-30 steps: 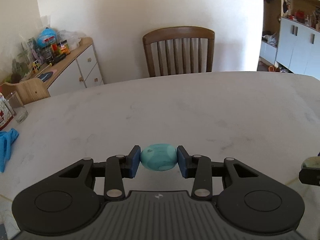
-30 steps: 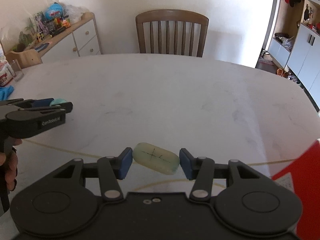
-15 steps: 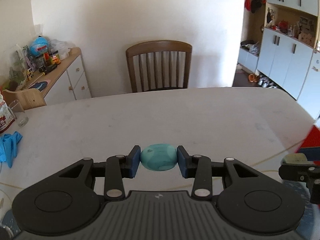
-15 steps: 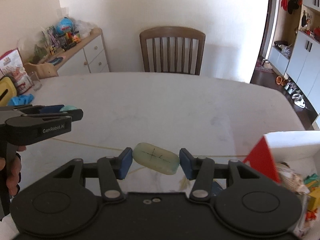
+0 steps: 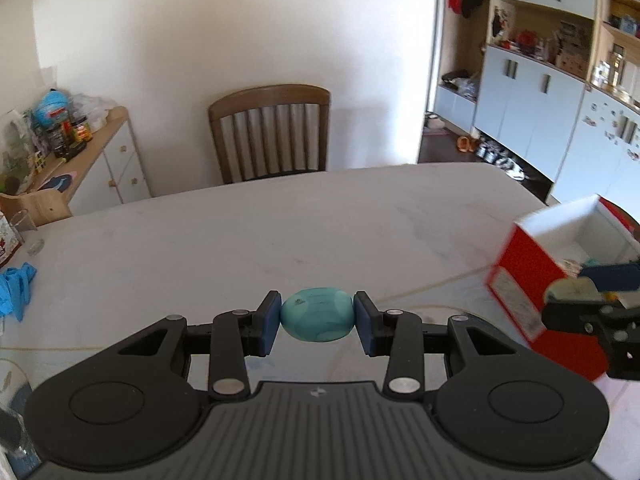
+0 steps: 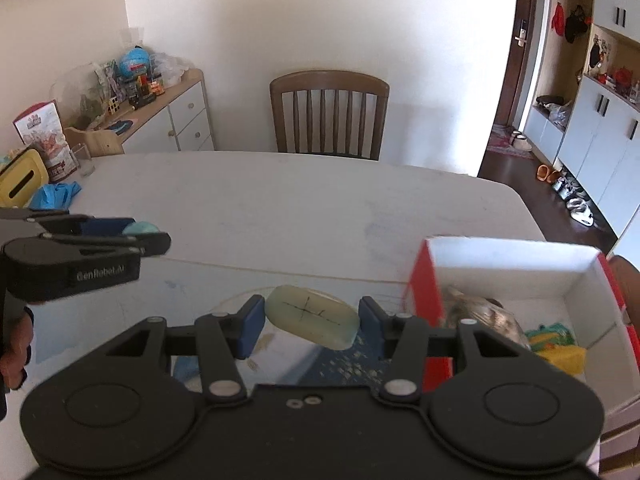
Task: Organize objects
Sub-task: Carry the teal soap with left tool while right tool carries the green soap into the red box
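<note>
Left wrist view: left gripper (image 5: 317, 322) clamped on a turquoise egg-shaped stone (image 5: 317, 320), blue fingers (image 5: 268, 322) pressing on its two ends, stone lifted clear of the white tabletop (image 5: 280, 232). At far right, a red box (image 5: 532, 280) with white inside, open at the top, standing on the tabletop near its right edge. In front of the box, right gripper (image 5: 576, 292) seen from the side, a pale stone between its fingers. Beyond the tabletop, a wooden chair (image 5: 270, 132) against the wall. At left, a blue cloth (image 5: 16, 288) and a drinking glass (image 5: 26, 232) near the tabletop's left edge.

Right wrist view: right gripper (image 6: 311, 322) closed on a pale green oblong stone (image 6: 312, 316) marked with thin dark lines, held tilted, its right end lower, well above the tabletop (image 6: 280, 208). Just to the right and below, the red box (image 6: 424, 284), open, holding a crumpled clear wrapper (image 6: 480, 312) and something yellow and green (image 6: 560, 344). At left, left gripper (image 6: 140, 234) side-on, the turquoise stone (image 6: 140, 227) peeking out between its fingers, a hand (image 6: 16, 344) gripping the handle below. Farther left, the blue cloth (image 6: 54, 194), a yellow box (image 6: 22, 178) and the glass (image 6: 83, 158) near the tabletop's edge. The chair (image 6: 328, 114) at the far side.
</note>
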`<action>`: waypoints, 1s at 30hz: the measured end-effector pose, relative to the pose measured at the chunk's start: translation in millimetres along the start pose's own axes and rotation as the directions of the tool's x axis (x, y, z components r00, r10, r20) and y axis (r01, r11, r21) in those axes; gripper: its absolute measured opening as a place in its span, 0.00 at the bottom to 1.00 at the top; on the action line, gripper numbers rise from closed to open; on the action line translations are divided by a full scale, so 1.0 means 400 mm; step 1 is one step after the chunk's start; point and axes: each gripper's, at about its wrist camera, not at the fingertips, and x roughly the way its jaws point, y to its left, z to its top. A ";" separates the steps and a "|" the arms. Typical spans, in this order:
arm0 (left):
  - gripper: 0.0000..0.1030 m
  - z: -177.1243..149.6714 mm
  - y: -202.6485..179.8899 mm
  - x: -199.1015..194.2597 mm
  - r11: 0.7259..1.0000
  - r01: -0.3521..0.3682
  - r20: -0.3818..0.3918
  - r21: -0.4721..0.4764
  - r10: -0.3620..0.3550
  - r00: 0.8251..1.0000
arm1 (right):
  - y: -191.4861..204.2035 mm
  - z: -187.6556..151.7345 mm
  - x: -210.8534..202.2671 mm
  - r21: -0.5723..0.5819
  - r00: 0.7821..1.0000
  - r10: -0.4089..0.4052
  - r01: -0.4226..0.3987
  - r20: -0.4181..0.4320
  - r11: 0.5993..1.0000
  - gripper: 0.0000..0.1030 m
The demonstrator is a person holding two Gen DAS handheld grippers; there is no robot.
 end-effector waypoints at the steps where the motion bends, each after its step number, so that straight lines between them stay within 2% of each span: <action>1: 0.38 -0.003 -0.020 -0.008 1.000 0.009 -0.002 0.005 -0.009 1.000 | -0.015 -0.007 -0.012 0.006 1.000 0.002 -0.002 0.001 1.000 0.49; 14: 0.38 -0.001 -0.319 -0.074 0.990 0.119 0.001 0.071 -0.120 0.993 | -0.227 -0.076 -0.117 0.023 1.000 0.000 -0.001 0.026 1.000 0.49; 30: 0.38 0.006 -0.595 -0.027 0.981 0.159 -0.031 0.114 -0.157 0.987 | -0.484 -0.146 -0.149 0.009 0.999 -0.035 0.035 0.028 0.999 0.49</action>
